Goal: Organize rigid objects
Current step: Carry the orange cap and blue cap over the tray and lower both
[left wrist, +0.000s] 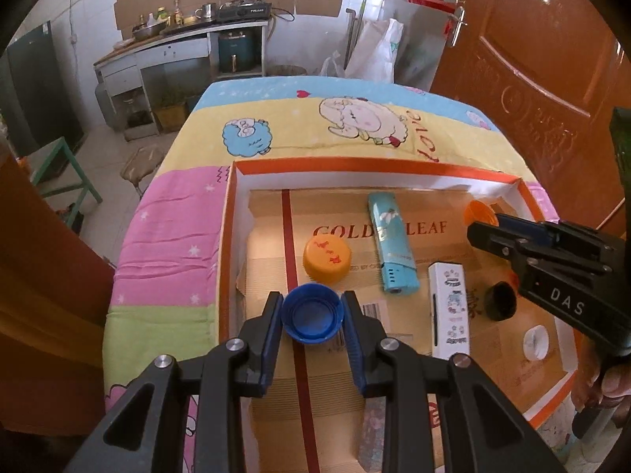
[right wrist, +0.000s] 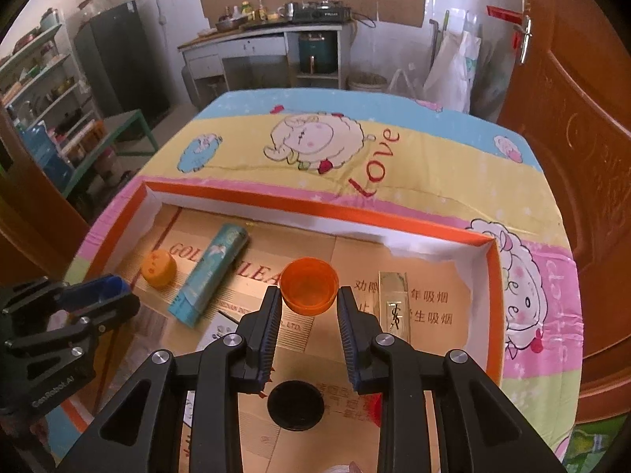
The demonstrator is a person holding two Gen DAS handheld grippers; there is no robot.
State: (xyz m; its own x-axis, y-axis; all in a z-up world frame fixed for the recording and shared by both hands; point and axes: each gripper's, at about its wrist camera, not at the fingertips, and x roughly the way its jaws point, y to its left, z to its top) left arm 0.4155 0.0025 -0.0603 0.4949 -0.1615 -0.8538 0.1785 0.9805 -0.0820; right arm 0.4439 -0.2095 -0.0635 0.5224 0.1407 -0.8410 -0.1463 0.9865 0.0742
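Observation:
My left gripper is shut on a blue bottle cap, held hollow side up above the orange-rimmed box. My right gripper is shut on an orange cap, also hollow side up, above the box's right half; it shows in the left wrist view too. In the box lie a yellow-orange cap, a light blue lighter, a white lighter, a black cap, a white cap and a clear YSL lighter.
The box sits on a table covered with a cartoon sheep cloth. A brown door stands to the right. A kitchen counter and a shelf are behind. A small red object lies under my right gripper.

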